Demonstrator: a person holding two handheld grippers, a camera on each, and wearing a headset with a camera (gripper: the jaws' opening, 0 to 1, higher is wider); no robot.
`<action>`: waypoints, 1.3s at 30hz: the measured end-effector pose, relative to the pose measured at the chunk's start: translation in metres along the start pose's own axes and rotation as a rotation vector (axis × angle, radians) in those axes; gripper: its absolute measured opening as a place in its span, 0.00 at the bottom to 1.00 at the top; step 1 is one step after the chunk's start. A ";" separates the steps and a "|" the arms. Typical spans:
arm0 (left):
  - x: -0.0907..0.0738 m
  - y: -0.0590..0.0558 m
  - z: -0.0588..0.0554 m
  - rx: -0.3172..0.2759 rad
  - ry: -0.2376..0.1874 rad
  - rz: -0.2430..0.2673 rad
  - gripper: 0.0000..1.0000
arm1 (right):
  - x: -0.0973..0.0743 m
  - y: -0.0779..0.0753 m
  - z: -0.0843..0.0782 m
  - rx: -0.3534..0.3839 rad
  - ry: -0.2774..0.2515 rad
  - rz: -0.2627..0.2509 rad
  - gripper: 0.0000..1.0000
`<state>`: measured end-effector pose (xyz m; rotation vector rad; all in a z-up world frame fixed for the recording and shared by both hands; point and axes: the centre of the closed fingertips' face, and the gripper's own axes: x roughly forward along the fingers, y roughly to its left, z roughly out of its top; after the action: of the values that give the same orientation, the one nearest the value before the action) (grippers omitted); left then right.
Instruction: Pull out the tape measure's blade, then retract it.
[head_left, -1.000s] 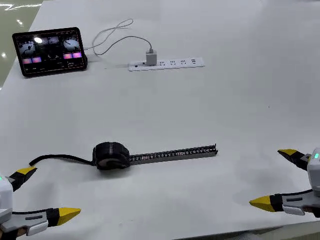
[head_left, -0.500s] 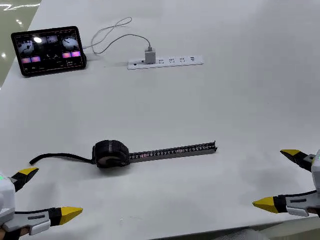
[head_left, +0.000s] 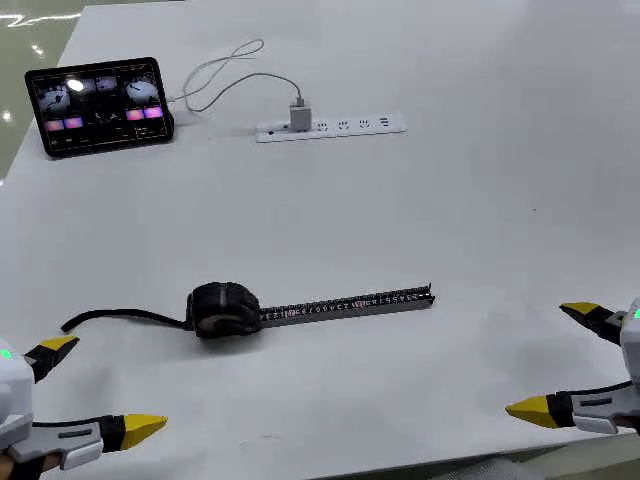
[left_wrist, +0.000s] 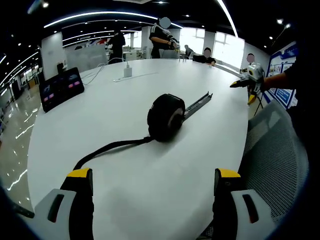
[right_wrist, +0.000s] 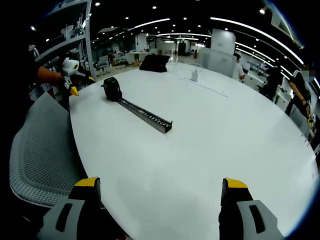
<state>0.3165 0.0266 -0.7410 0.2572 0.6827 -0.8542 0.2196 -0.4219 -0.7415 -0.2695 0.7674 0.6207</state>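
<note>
White bench carries the tape measure in the lower centre of the head view, its black case lying flat on one side. The blade is drawn out of the case and rests flat on the surface, so the pull-out looks done and the retract remains. Its long axis runs left to right across the frame, rising slightly toward the right, with the hook end pointing at the right edge. A black strap trails from the case toward the left.

In the lower left corner, the left hand-held gripper has its jaws wide apart and holds nothing. In the lower right corner, the right hand-held gripper is likewise spread and empty. Both sit well apart from the tape, one facing each end, probably so that one can steady the case while the other deals with the blade.
</note>
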 end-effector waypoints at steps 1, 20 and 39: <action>0.000 0.000 0.001 -0.001 -0.001 0.000 0.99 | 0.000 0.000 0.000 0.001 0.001 0.000 0.99; 0.004 0.007 0.007 0.033 0.010 0.016 0.99 | -0.007 -0.002 -0.003 -0.005 0.023 -0.013 0.99; 0.011 -0.001 0.027 0.003 0.004 0.044 0.99 | -0.002 -0.012 0.005 -0.052 0.051 0.019 0.99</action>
<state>0.3331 0.0070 -0.7277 0.2758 0.6777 -0.8130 0.2283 -0.4298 -0.7361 -0.3267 0.8046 0.6541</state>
